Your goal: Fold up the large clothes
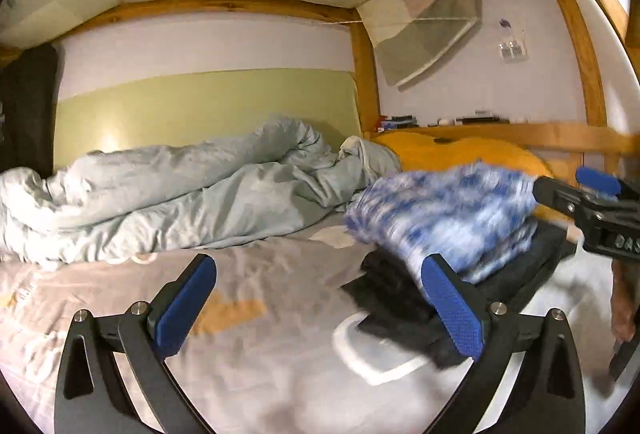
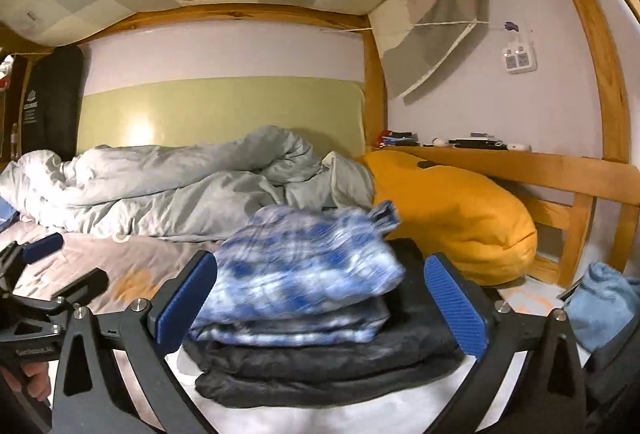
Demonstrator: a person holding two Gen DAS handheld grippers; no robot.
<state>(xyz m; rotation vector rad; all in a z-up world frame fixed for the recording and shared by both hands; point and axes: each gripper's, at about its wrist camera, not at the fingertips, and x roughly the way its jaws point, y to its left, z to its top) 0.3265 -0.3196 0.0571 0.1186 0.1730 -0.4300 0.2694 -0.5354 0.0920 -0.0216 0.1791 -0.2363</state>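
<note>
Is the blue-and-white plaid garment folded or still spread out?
Folded: the blue-and-white plaid garment sits as a compact layered bundle atop a folded dark garment, no pads touching it.

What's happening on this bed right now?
A person is folding clothes on a bunk bed with a handheld gripper in each hand. A folded blue-and-white plaid garment sits on top of a folded dark garment, stacked beside an orange pillow. The right gripper faces the stack with jaws wide open, gripping nothing. The left gripper is also open and empty, off to the stack's left over the bedsheet. A rumpled pale duvet lies behind.
</note>
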